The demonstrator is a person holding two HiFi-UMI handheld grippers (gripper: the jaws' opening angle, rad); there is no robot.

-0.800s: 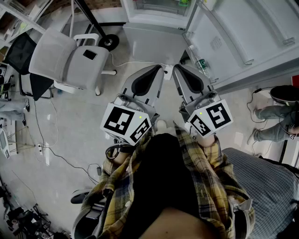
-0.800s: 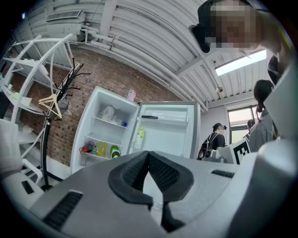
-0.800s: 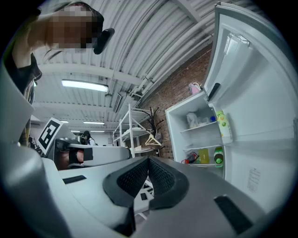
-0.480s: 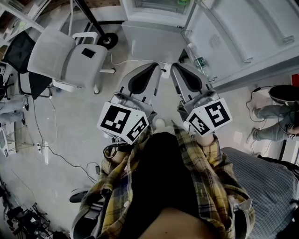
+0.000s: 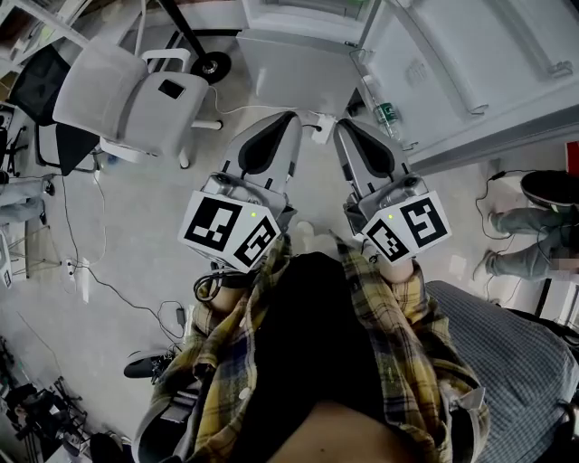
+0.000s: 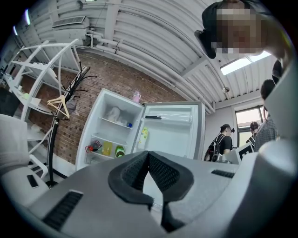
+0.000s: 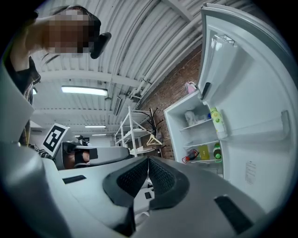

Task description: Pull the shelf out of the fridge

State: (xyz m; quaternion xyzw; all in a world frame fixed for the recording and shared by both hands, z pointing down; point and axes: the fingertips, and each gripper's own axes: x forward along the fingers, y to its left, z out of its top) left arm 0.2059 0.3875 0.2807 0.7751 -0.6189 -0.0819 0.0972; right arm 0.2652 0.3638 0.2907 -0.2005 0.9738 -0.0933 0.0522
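The white fridge (image 6: 116,130) stands open some way ahead of me, its door (image 6: 170,135) swung to the right. Inside, a glass shelf (image 6: 115,122) holds pale items, and a lower shelf (image 6: 104,141) has bottles below it. In the head view only the fridge's bottom edge (image 5: 298,18) shows at the top. My left gripper (image 5: 291,119) and right gripper (image 5: 342,128) are held side by side over the floor, pointing at the fridge. Both are shut with nothing between the pads, and neither touches the fridge.
A white office chair (image 5: 127,104) stands to the left, with a coat stand's base (image 5: 210,77) behind it. Cables (image 5: 118,298) trail over the floor. A green bottle (image 5: 384,118) sits in the door. Someone's legs (image 5: 529,240) are at the right, and people (image 6: 219,144) stand beyond the door.
The left gripper has drifted slightly left and the floor scene has slid a little upward in the head view. Both grippers stay shut and empty.
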